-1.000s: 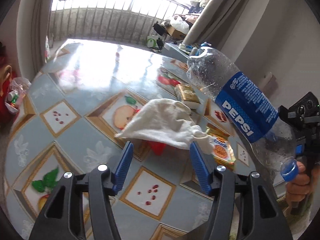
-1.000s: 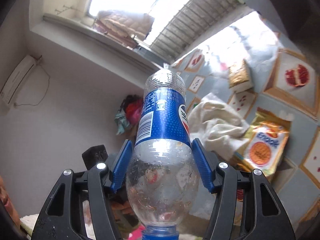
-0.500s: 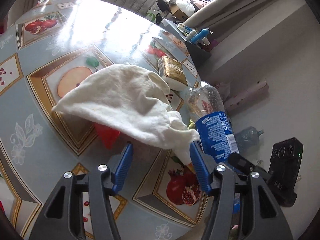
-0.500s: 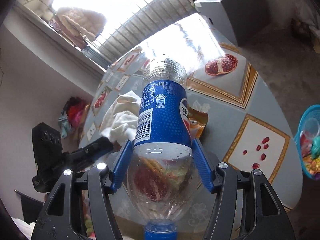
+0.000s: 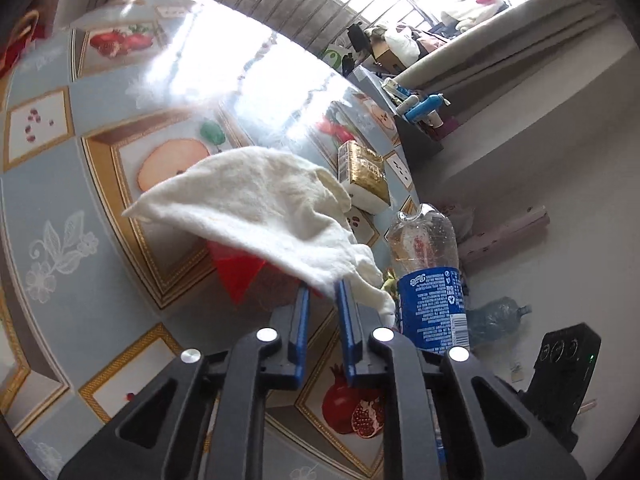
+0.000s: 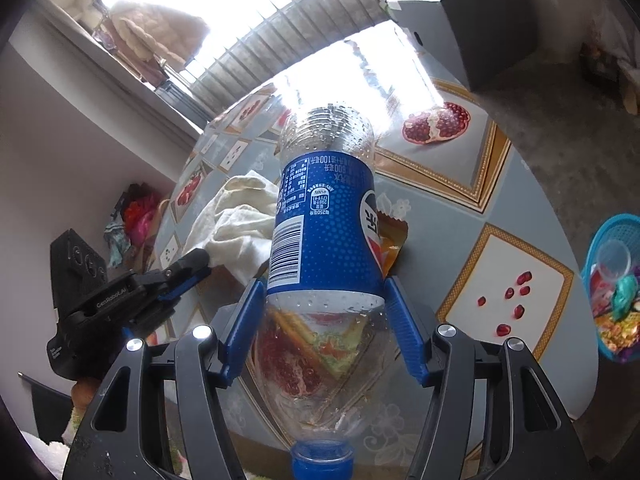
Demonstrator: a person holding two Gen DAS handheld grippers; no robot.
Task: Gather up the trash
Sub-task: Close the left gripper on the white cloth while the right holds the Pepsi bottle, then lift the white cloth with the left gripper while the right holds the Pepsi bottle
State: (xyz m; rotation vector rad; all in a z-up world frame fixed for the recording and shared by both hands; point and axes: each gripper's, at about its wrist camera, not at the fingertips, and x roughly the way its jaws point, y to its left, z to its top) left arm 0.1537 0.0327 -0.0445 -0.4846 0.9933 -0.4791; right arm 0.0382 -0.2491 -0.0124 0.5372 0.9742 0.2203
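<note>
Right claw [image 6: 324, 332] clamped on empty Pepsi bottle [image 6: 326, 240] at its label's lower edge, held over the bench [image 6: 460, 216] — light, slick, crushable; left claw [image 5: 322, 300] pinched together on limp white cloth's [image 5: 256, 200] near hem, best bunched, not dragged.

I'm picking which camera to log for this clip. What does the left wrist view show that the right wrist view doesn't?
Only the left wrist view shows the left gripper with its jaws shut on the white cloth's edge, the red piece under it, and the gold box.

Only the right wrist view shows the blue basket of trash beyond the table edge and the bottle's blue cap.

Both show the Pepsi bottle, the cloth and the fruit-patterned table.
</note>
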